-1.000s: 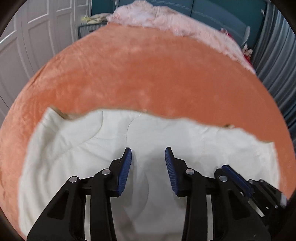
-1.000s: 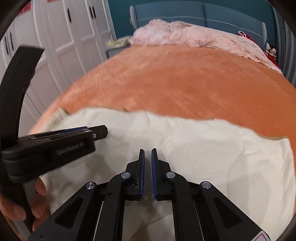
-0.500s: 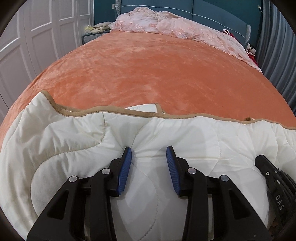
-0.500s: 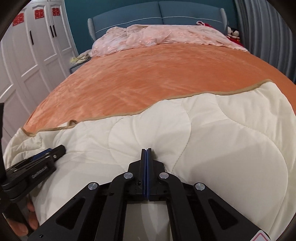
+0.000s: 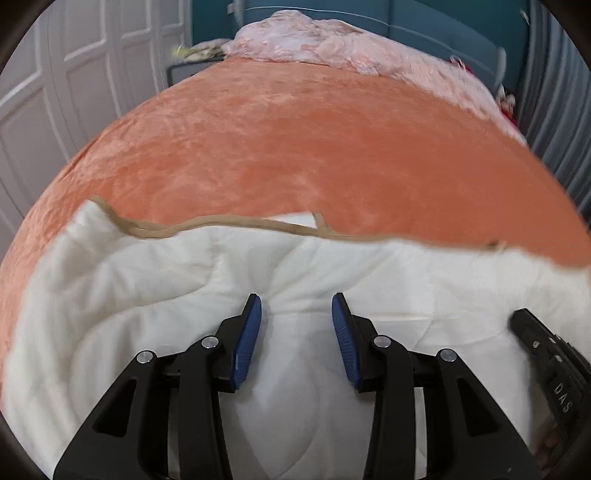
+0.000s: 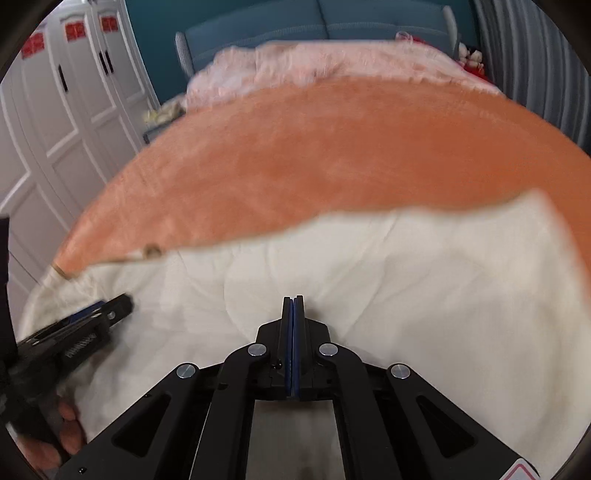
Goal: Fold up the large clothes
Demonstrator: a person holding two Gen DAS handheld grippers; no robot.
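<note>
A cream quilted comforter (image 5: 155, 280) with tan piping lies on the near part of an orange bed; it also shows in the right wrist view (image 6: 424, 280). My left gripper (image 5: 295, 314) is open, its blue pads either side of a bunched fold of the comforter, not clamped on it. My right gripper (image 6: 293, 301) has its jaws pressed together at the comforter surface; whether fabric is pinched between them is hidden. The right gripper's body shows at the left view's right edge (image 5: 554, 373), and the left gripper shows at the right view's left edge (image 6: 81, 332).
The orange plush bedspread (image 5: 314, 147) stretches away beyond the comforter. A pink lacy blanket (image 5: 332, 44) is heaped by the blue headboard (image 6: 314, 29). White wardrobe doors (image 6: 66, 122) stand on the left, grey curtains (image 5: 554, 92) on the right.
The right gripper's jaws closed from a narrow gap to fully together. The comforter edge shifted and both views swung, now motion-blurred. The left gripper stayed open over the same fold.
</note>
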